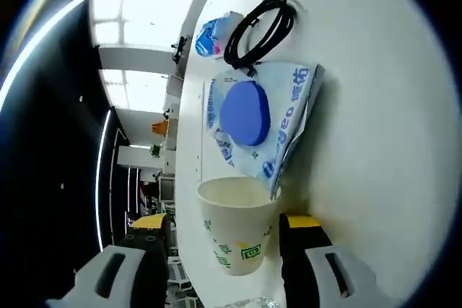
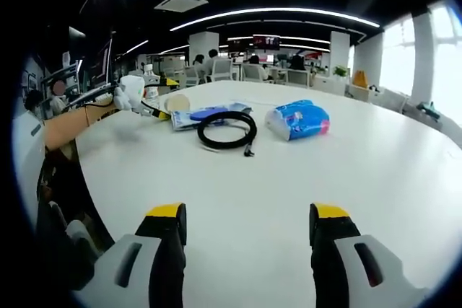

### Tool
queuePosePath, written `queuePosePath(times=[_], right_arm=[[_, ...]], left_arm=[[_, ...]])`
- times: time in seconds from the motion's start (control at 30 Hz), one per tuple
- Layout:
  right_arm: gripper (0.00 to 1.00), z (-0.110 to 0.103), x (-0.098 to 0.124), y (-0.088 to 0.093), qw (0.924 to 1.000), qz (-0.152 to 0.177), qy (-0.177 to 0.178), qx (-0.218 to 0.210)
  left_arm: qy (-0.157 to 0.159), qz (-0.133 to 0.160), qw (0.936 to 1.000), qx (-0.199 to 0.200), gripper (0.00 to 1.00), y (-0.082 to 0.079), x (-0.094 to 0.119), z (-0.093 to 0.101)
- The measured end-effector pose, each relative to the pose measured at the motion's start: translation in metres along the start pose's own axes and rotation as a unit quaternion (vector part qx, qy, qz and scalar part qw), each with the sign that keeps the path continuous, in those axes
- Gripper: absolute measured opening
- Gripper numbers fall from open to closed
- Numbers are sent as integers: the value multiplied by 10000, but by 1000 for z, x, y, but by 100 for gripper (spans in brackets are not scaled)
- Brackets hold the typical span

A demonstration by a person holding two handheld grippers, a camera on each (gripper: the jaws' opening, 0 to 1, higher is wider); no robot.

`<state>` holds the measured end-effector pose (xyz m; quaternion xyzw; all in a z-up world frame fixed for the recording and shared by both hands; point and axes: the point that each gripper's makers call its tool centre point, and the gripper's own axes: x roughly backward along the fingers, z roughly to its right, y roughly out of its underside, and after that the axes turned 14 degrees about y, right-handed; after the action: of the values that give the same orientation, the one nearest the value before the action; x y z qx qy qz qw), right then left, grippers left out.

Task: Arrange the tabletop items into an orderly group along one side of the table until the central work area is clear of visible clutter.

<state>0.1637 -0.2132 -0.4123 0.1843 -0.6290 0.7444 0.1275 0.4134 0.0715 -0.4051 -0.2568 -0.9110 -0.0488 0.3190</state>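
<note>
Between the left gripper's (image 1: pixel 242 250) jaws sits a white paper cup with green print (image 1: pixel 238 229), apparently gripped; squeezing could crumple it. Beyond lie a blue round pad (image 1: pixel 245 113) on its printed plastic bag (image 1: pixel 289 128), a coiled black cable (image 1: pixel 260 30) and a blue tissue pack (image 1: pixel 213 37). The right gripper (image 2: pixel 245 236) gapes wide, holding nothing, over bare white table (image 2: pixel 361 164).

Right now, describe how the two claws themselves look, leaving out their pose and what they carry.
Both are built alike. In the left gripper view, the left claw has two pale grey moulded jaws with slotted recesses, black inner faces and yellow tips. The right claw in the right gripper view matches: grey bodies, black faces, yellow caps. From the right gripper view, the left claw's body looks white with a black cable trailing from it.
</note>
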Motion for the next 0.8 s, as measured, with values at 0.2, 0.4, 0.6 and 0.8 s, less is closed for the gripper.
queuePosePath(times=[0.2,0.4,0.6,0.8], right_arm=[[66,0,1,-1,10000,24,9,-18],[66,3,1,-4,10000,50,52,-23],[65,5,1,-4,10000,33,52,-51],[65,6,2,-4,10000,45,63,-60]], left_arm=[[78,-101,9998,-171,51,-4,-4,3],[136,-103,9997,-171,49,-2,-6,2],[210,-145,9994,-216,41,-3,-9,5],[229,-164,9994,-199,41,-3,-10,3]])
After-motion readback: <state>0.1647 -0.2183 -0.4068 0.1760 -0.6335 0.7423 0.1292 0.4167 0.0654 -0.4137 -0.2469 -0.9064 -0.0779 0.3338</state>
